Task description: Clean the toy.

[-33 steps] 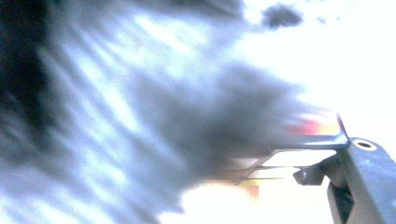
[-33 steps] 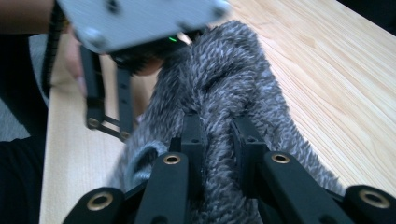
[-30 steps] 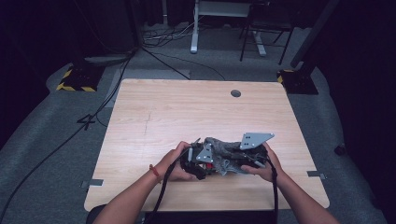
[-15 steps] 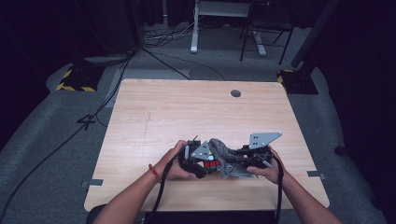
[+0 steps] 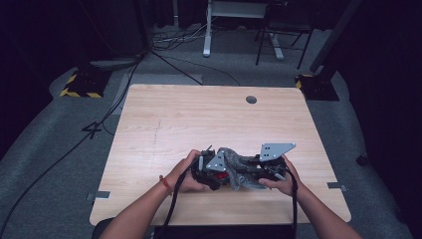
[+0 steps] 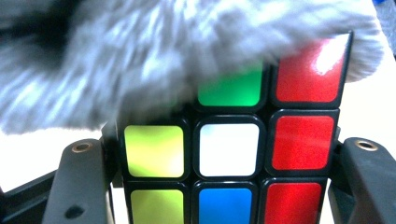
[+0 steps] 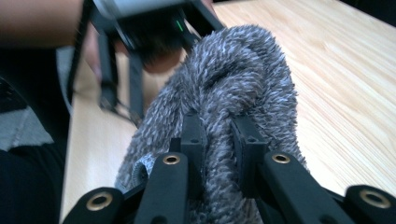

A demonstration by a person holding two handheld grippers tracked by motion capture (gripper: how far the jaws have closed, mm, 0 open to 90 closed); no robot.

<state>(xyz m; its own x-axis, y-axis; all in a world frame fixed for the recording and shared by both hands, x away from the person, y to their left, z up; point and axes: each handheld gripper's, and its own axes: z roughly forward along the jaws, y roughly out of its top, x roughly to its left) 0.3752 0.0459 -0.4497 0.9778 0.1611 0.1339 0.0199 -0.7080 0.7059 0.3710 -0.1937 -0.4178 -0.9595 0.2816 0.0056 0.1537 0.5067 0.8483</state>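
Note:
A Rubik's cube point(image 6: 229, 149) sits between the two black jaws of my left gripper point(image 6: 224, 149), which is shut on its sides. The face toward the camera shows red, white, green, blue and yellow-green tiles. A grey fuzzy cloth point(image 6: 140, 60) drapes over the cube's top. My right gripper point(image 7: 219, 130) is shut on a fold of that cloth point(image 7: 243, 70). In the high view both grippers meet near the table's front middle, the left gripper point(image 5: 215, 173) facing the right gripper point(image 5: 249, 172), with the cloth point(image 5: 238, 162) bunched between them and a bit of the cube's red point(image 5: 219, 175) showing.
The wooden table point(image 5: 199, 119) has a round cable hole point(image 5: 251, 99) at its far edge. Cables trail from both grippers over the front edge. A desk frame and a chair stand on the grey floor beyond.
The right gripper and its grey plate shifted slightly right and back again with the cloth. A patch of the cube's red now shows beside the left gripper. The left hand stayed put.

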